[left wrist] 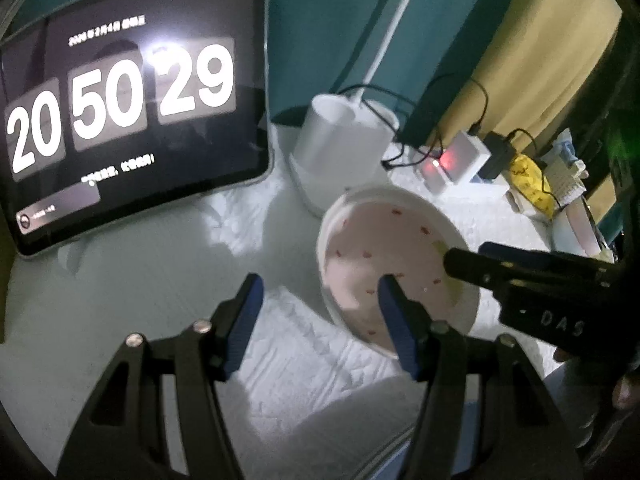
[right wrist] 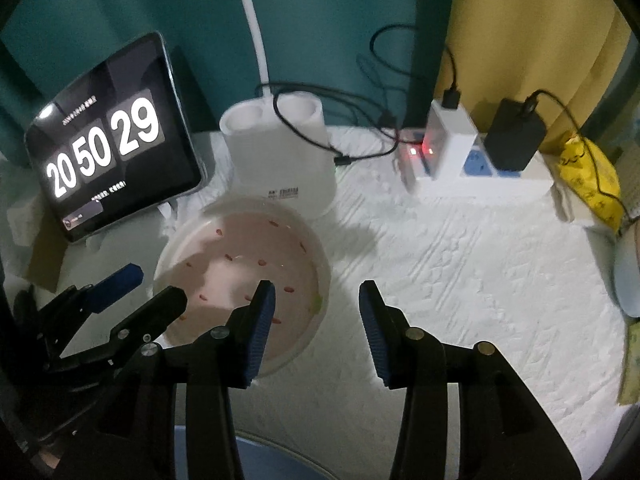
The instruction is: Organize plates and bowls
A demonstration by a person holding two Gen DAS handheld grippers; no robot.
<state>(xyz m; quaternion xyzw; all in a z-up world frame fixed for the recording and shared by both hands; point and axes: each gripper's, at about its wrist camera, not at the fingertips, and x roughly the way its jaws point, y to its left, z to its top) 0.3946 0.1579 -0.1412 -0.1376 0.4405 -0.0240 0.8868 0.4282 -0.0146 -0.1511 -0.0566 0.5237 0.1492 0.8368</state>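
The plate [left wrist: 384,248] lies flat on the white cloth [left wrist: 304,360] that covers the worktop. It is white at the rim, pink inside, with small red marks. It sits just in front of the white lamp base [left wrist: 340,148] and to the right of the tablet [left wrist: 120,120], which leans upright and shows a clock.

The left tongs [left wrist: 320,292] hang over the near left edge of the plate. They are open about halfway and hold nothing; the right blue pad [left wrist: 394,320] is above the plate's inside, the left pad above bare cloth. I cannot tell if the pad touches the plate.

The right tongs [right wrist: 318,300] are also open about halfway and empty. From their own camera, the left pad [right wrist: 260,320] is over the plate's right rim and the right pad is over the cloth beside it. In the left view, one black finger of these tongs reaches over the far right side of the plate.

Behind, near the wall, a power strip [right wrist: 480,172] carries a white charger [right wrist: 448,136] with a red light and a black charger [right wrist: 516,136], with black cables. A yellow bag [right wrist: 588,180] lies at the right of them.
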